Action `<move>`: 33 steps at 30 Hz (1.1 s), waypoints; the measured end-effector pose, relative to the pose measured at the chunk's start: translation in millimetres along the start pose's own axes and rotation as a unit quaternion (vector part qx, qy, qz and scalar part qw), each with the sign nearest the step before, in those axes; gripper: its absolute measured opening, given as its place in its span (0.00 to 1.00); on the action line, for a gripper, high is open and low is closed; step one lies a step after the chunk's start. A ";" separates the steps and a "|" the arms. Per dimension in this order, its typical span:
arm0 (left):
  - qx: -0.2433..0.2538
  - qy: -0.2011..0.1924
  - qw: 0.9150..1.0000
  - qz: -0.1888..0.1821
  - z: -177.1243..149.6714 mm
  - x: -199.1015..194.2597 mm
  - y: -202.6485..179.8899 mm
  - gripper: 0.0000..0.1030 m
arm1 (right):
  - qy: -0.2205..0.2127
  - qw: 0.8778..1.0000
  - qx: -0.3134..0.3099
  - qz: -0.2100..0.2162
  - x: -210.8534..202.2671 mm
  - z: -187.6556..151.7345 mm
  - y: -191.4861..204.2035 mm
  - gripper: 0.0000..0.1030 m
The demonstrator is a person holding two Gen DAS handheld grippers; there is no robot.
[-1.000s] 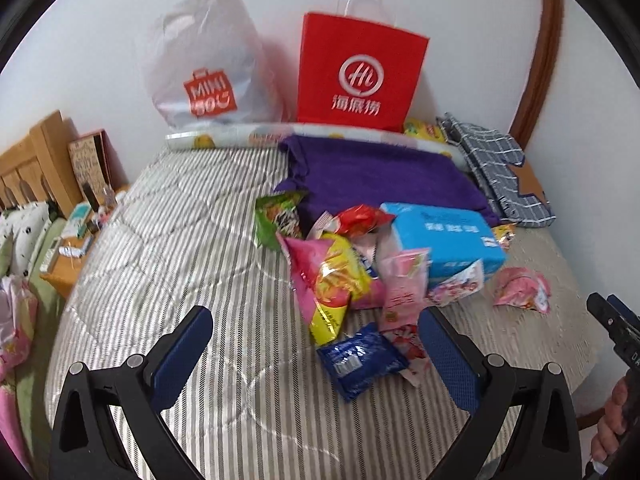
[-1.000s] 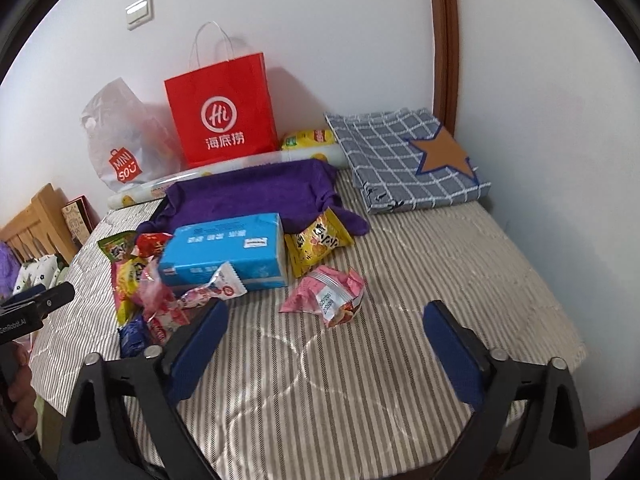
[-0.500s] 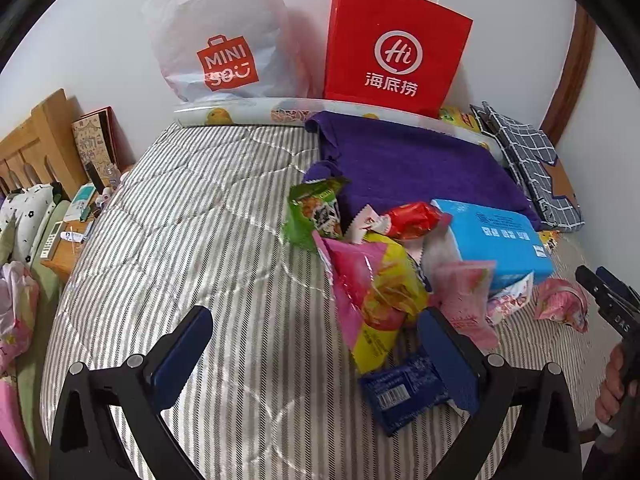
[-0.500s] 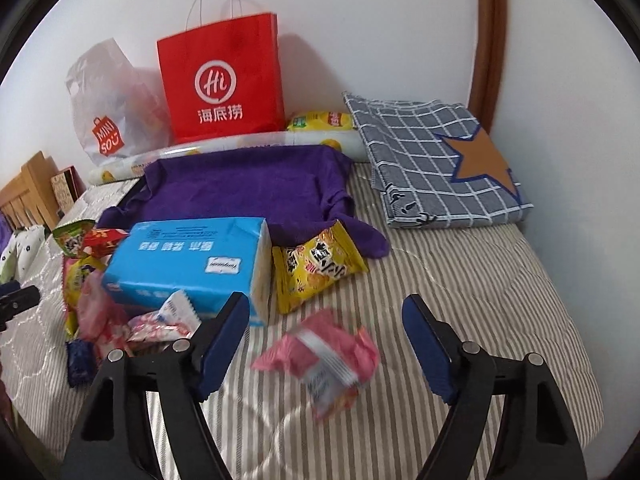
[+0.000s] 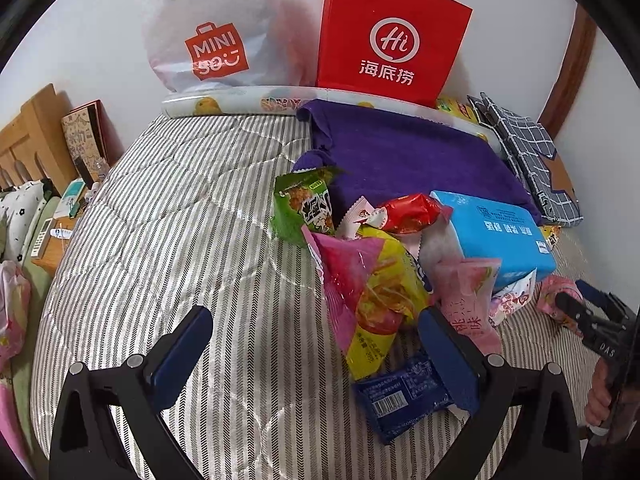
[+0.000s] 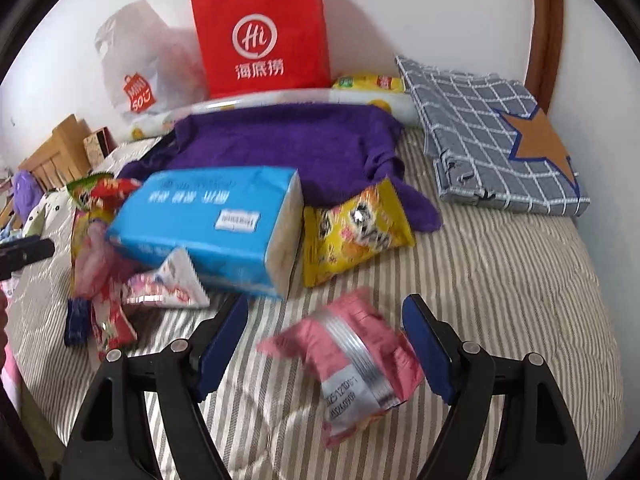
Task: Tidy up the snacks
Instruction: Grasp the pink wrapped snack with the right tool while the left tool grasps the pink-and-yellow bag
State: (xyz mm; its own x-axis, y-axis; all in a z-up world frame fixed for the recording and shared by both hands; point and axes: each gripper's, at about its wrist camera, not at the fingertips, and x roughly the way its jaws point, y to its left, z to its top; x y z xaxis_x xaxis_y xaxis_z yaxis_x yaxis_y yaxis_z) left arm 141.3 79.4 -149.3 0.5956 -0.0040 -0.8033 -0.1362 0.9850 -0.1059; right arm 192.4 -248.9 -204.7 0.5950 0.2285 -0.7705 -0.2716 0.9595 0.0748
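Two grippers spread, one pink packet about to be pinched

Our right gripper point(image 6: 324, 336) straddles the pink packet point(image 6: 348, 364) on the bed point(image 6: 500, 280), pads not yet pressing; its slick, crinkled film could slip or crush. Our left gripper point(image 5: 316, 348) hangs spread beside the snack pile point(image 5: 372, 280), nothing held, and its right finger could nudge the blue packet point(image 5: 400, 396).

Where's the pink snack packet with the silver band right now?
In the right wrist view, the pink snack packet lies on the striped bed cover between the open right gripper's fingers, untouched, just in front of the blue tissue pack and yellow snack bag.
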 end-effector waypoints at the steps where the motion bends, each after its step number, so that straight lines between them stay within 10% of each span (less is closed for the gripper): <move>1: -0.001 0.000 1.000 0.000 -0.5 -0.3 0.6 1.00 | 0.001 1.000 0.001 0.001 -1.9 -2.5 -0.5 0.77; 15: 0.012 0.002 1.000 0.002 -7.6 -2.0 6.3 1.00 | 0.028 0.999 0.041 -0.014 13.8 -5.8 -5.3 0.76; 23: 0.011 0.003 1.000 -0.008 1.7 6.2 2.1 1.00 | 0.019 0.998 0.036 -0.045 13.8 -5.6 -2.7 0.49; 33: -0.013 0.035 0.998 -0.057 16.0 40.2 -10.3 1.00 | -0.006 0.997 0.065 -0.036 -12.9 -12.9 -9.5 0.49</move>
State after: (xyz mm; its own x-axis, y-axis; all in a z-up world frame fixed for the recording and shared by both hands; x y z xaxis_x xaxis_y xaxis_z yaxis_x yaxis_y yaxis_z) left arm 179.3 71.8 -171.1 0.5519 -0.1296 -0.8238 -0.0917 0.9724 -0.2144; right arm 177.6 -263.1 -203.6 0.6184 0.1601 -0.7694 -0.1286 0.9865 0.1019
